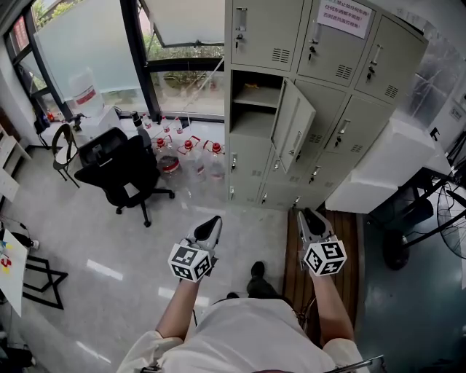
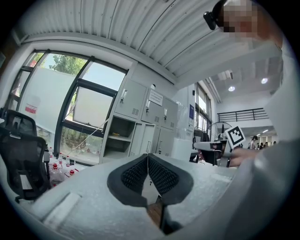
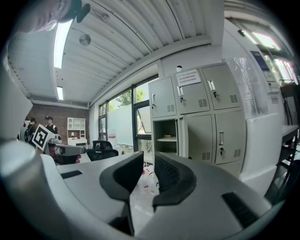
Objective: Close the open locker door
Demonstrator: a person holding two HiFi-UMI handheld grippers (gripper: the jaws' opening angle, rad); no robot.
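The locker door [image 1: 294,125] hangs ajar in the middle row of lockers [image 1: 348,125]. Well short of it, the left hand-held gripper [image 1: 212,221] has its jaws together. The right hand-held gripper [image 1: 312,216] has them apart, nothing between.

Notice [image 1: 344,16], top of frame, right of centre: print too small to read. Shelf item [image 3: 165,138], frame centre: too small to identify.

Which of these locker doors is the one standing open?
The door in the left column, second row from the top: it is swung outward, baring its compartment and shelf. Every other door sits flush.
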